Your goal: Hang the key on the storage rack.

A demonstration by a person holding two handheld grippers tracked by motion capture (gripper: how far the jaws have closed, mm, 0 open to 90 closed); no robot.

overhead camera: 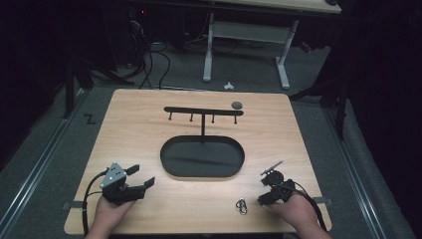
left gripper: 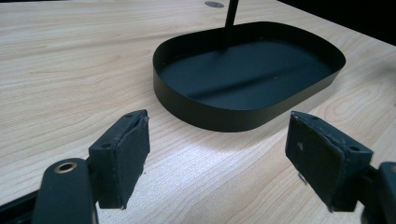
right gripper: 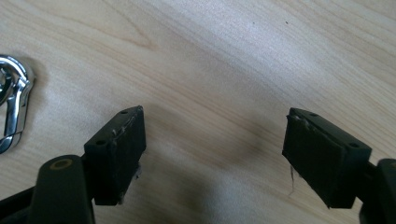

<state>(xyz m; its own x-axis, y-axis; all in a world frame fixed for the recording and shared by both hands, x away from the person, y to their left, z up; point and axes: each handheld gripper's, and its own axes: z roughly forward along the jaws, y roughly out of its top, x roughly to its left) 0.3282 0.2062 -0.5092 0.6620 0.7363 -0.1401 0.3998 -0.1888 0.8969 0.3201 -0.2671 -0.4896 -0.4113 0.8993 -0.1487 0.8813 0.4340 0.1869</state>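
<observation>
Lying lengthwise toward person: carabiner (overhead camera: 242,206)

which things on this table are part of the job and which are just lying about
In the job: silver carabiner beside the open right gripper; black hook stand with its oval tray; open left gripper.
Lying about: grey round disc; white desk behind.

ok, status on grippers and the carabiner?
Left gripper open, empty. Right gripper open, empty. Carabiner flat on table, beside right gripper. Nothing between them.
</observation>
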